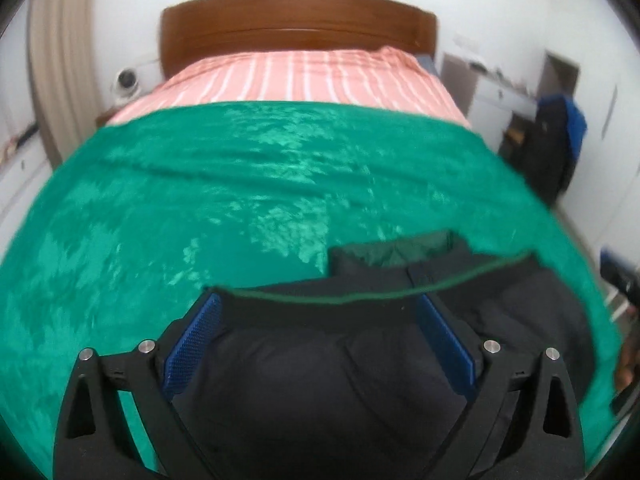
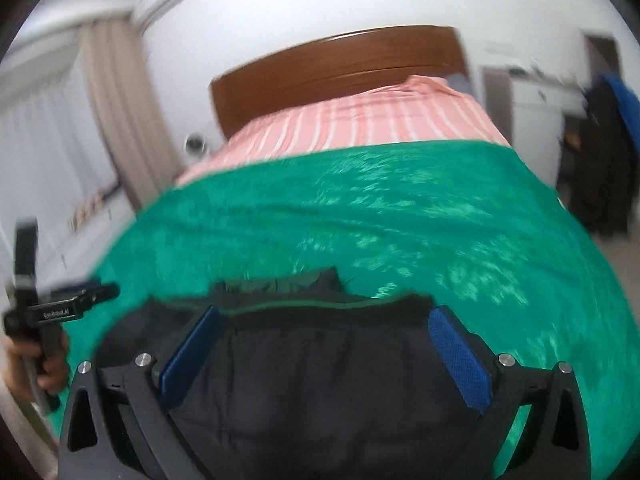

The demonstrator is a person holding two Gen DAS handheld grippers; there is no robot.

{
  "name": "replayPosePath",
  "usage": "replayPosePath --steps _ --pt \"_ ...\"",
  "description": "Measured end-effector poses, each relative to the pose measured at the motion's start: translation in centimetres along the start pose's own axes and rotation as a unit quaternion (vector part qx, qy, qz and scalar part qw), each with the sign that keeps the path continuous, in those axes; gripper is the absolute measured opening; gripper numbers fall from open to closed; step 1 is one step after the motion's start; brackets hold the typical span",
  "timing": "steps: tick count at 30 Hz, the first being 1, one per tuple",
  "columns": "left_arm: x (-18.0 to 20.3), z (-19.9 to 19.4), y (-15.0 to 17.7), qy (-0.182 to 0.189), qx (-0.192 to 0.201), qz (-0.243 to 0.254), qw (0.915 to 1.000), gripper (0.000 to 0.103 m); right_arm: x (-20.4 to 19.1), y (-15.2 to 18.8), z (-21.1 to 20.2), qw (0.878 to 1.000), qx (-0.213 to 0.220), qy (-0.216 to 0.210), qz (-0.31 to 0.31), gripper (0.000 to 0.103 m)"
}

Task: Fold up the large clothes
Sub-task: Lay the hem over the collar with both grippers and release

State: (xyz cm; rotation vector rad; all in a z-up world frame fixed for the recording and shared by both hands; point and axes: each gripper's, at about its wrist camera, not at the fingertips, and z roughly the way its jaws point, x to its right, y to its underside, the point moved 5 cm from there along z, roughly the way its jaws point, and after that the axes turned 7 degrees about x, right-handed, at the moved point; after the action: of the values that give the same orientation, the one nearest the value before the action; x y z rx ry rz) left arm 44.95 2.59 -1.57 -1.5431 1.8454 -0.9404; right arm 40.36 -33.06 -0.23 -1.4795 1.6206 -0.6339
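The dark jacket (image 1: 360, 360) lies on the near end of the bed, on the green blanket (image 1: 200, 200), already gathered into a thick bundle whose far edge, trimmed with a thin green line, runs crosswise from side to side; a flap of greenish lining with the collar pokes out beyond that edge. Its long axis therefore looks to run across the bed, not toward the headboard (image 1: 296, 20). The left gripper (image 1: 320, 336) hangs over the left part of the bundle with its blue fingers (image 1: 196, 340) spread wide, the cloth showing between them but neither pad pressing on it. The right gripper (image 2: 324, 344) is over the right part, its fingers (image 2: 460, 360) equally wide apart and likewise pinching nothing. In the right wrist view the person's left hand (image 2: 36, 360) on its handle shows at the left edge, so the two tools sit side by side along the same edge. Both seem about equally near the jacket; the exposed lining flap lies ahead and to the right of the left fingers, roughly straight ahead of the right ones, so I judge the right hand better placed to tuck it. Beyond the blanket are the striped pink sheet (image 1: 312, 76) and a white wall.
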Motion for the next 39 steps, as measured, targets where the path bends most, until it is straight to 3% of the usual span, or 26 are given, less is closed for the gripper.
replayPosePath --steps 2,5,6,7,8,10,19,39 --pt "1.1 1.8 0.7 -0.02 0.004 0.031 0.9993 0.099 -0.9 1.2 1.9 1.0 -0.007 0.005 -0.027 0.102" --pt "1.1 4.8 2.7 -0.067 -0.006 0.07 0.9953 0.102 1.7 6.3 7.2 0.994 -0.083 0.063 -0.026 0.103" --pt "0.4 6.3 4.1 -0.058 -0.021 0.06 0.9963 0.103 3.3 8.8 8.5 0.995 -0.093 0.032 0.022 0.103" --pt "-0.9 7.1 5.2 -0.004 -0.016 -0.001 0.9999 0.103 4.1 9.4 8.2 0.996 -0.07 0.015 0.049 0.102" --pt "-2.0 7.0 5.7 0.021 0.001 -0.044 0.9988 0.103 4.6 9.6 7.7 0.997 -0.048 0.009 0.063 0.102" --pt "-3.0 7.4 6.4 0.048 0.011 -0.072 0.9962 0.103 5.1 10.6 7.4 0.997 -0.026 -0.007 0.076 0.102" --pt "-3.8 8.8 7.9 0.091 0.013 -0.102 0.9905 0.103 4.8 11.6 7.1 0.996 -0.003 -0.016 0.091 0.102" --pt "-3.4 9.7 8.3 0.079 0.001 -0.097 0.9921 0.103 5.3 11.0 8.6 0.995 -0.01 -0.017 0.096 0.102"
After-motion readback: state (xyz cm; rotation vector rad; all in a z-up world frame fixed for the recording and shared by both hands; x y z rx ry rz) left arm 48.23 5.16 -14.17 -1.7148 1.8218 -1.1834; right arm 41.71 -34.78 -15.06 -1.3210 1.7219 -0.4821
